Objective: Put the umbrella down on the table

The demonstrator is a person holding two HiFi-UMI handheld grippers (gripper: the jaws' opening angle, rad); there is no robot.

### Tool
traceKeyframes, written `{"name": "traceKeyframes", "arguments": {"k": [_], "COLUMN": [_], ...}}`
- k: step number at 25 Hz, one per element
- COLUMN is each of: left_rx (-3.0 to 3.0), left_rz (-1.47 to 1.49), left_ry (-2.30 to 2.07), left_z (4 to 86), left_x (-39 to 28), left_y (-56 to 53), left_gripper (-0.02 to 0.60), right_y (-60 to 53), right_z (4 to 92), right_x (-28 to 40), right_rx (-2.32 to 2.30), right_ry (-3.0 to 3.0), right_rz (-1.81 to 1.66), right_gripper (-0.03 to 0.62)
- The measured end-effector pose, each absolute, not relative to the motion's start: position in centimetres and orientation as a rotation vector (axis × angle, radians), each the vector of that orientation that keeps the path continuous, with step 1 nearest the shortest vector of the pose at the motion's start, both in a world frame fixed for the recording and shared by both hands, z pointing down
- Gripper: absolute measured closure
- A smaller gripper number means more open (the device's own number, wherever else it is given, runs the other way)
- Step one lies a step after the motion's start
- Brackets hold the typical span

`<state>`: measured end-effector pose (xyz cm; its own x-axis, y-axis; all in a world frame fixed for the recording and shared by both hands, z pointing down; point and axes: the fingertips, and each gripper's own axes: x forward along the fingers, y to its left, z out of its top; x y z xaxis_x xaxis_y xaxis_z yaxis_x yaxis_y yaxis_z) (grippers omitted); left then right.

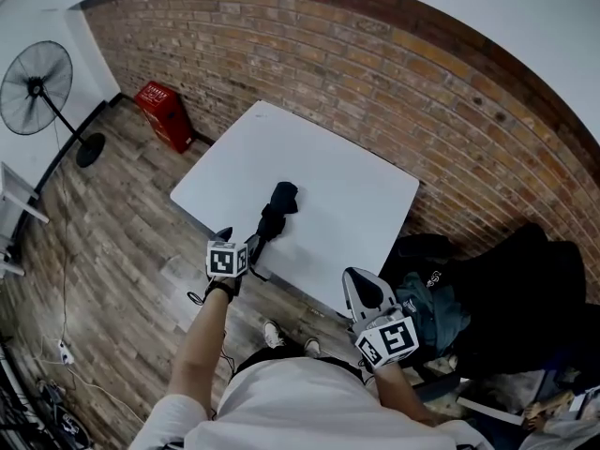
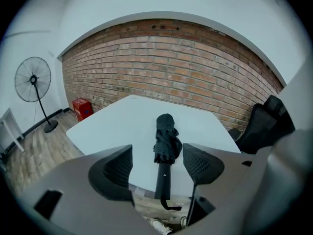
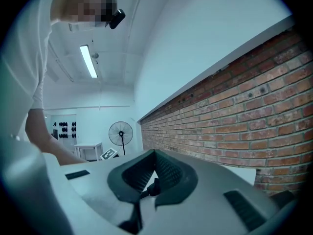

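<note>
Folded black umbrella (image 2: 165, 143) lies on white table (image 2: 112, 126), handle (image 2: 164, 180) overhanging near edge. Left tool (image 2: 157, 166) wide apart, clear of umbrella, nothing gripped; right tool (image 3: 153, 170) closed, empty. Red crate (image 1: 165, 112) by brick wall (image 1: 375, 73), contents unseen

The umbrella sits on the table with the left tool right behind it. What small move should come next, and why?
Probably draw the left tool back and away. The umbrella already lies flat on the white table, its handle at the near edge. The tool's jaws stand apart and touch nothing, so putting it down looks finished.
</note>
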<state>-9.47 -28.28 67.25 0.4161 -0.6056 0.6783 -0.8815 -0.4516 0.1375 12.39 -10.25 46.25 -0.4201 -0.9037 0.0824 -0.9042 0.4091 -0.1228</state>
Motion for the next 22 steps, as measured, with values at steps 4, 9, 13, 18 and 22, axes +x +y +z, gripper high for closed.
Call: {"name": "traceKeyframes", "arguments": {"k": [4, 9, 13, 18, 22], "left_rx": [2.202, 2.228, 2.292, 2.382, 2.464], "left_rz": [0.674, 0.575, 0.534, 0.536, 0.463], "left_ry": [-1.321, -1.367, -1.370, -1.402, -1.422], "left_z": [65.4, 63.4, 61.7, 58.4, 54.5], "left_x": [-10.7, -11.6, -11.4, -10.9, -10.6], "left_y": [-28.0, -28.2, -28.3, -28.4, -28.5], "left_gripper": [0.320, 0.501, 0.552, 0.557, 0.558], "right_y": [-10.4, -10.9, -11.2, -11.8, -12.7], "right_z": [46.4, 46.3, 46.0, 45.7, 45.1], "right_x": [11.5, 10.2, 9.3, 8.8, 9.5], "right_rx": [1.648, 1.598, 1.572, 1.562, 1.590], "right_ry": [-2.660, -2.683, -2.697, -2.699, -2.697], "right_rz": [0.236, 0.224, 0.212, 0.190, 0.172], "right_gripper": [0.576, 0.576, 0.576, 0.576, 0.576]}}
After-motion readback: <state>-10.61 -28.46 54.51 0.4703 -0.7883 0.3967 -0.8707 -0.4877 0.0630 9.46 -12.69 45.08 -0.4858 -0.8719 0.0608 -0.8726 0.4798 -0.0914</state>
